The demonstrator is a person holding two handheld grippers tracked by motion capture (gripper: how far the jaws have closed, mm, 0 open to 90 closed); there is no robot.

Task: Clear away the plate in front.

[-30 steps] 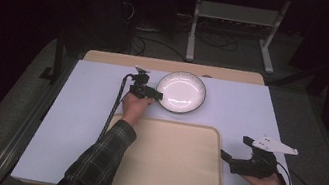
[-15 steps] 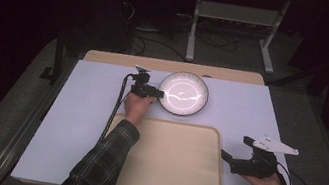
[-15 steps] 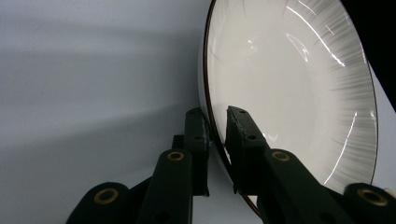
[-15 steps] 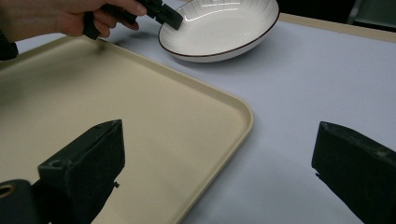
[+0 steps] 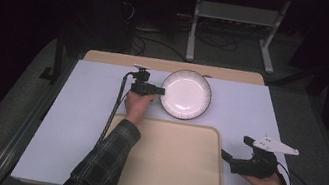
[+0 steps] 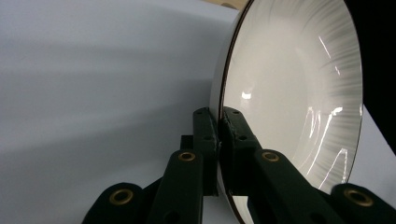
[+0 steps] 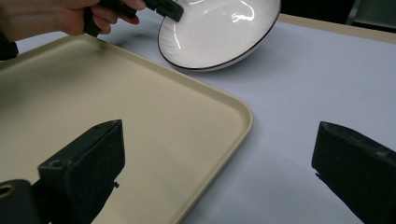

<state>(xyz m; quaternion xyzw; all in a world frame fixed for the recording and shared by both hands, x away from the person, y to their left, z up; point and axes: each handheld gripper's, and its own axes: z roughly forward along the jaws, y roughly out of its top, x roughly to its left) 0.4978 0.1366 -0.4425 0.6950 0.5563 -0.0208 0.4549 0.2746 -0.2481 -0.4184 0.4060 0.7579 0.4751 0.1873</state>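
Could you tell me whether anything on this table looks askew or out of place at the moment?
Only the white plate: it sits tilted, one edge lifted off the table, because the left claw is shut on its rim. The beige tray lies flat and bare, and the right claw is open beside it. No spill or damage shows.

My table [image 5: 270,115] wears a pale lavender top with a wooden strip along its far edge. Around it lies grey carpet [image 5: 7,112]. Beyond the far edge, a white metal stand [image 5: 235,18] and loose cables sit in darkness.
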